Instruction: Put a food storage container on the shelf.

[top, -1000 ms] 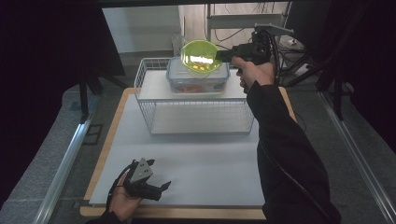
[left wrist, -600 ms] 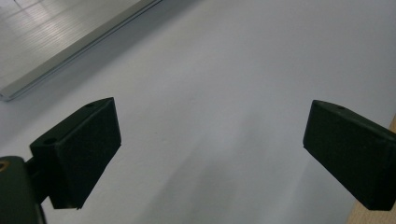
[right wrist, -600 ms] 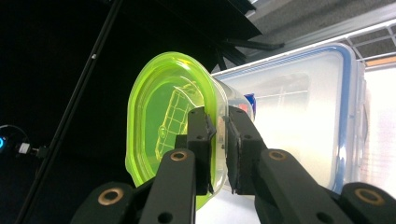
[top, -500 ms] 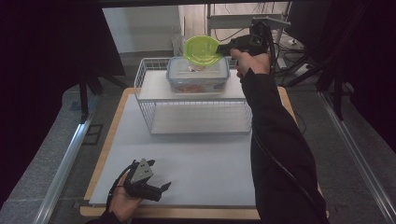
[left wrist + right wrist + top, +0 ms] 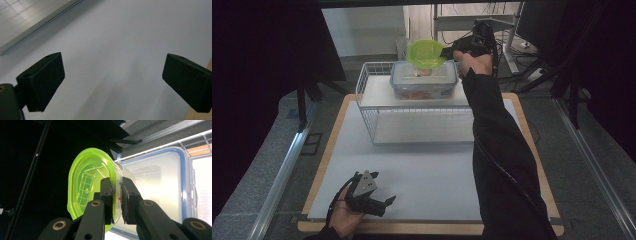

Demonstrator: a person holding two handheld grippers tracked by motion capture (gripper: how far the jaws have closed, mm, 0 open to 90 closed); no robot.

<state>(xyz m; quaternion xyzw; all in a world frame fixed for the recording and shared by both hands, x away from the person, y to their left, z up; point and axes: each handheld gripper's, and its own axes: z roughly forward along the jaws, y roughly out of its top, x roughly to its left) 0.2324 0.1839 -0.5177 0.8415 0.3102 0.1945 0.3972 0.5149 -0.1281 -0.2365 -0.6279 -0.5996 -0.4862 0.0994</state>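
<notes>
Since a second ago the right gripper (image 5: 451,51) has carried the green lid (image 5: 426,53) farther back over the box (image 5: 424,80), and the lid now lies flatter in the high view where it had been tipped up toward the camera; the left gripper (image 5: 379,205) has kept its place near the front edge of the mat (image 5: 432,175).

From above, the lid hangs just over the far part of the clear, blue-rimmed box, which sits on the upper shelf of the white wire rack (image 5: 412,117). How the lid is held cannot be made out there. The right gripper view shows it: the two black jaws are clamped on the lid's (image 5: 90,185) rim, one on each side, with the box (image 5: 160,190) lying right behind it.

The lid is translucent lime green, oval, with a raised rim and a faint moulded pattern inside.

In the left gripper view the jaws stand wide apart over the bare mat (image 5: 120,37), with nothing between them.
</notes>
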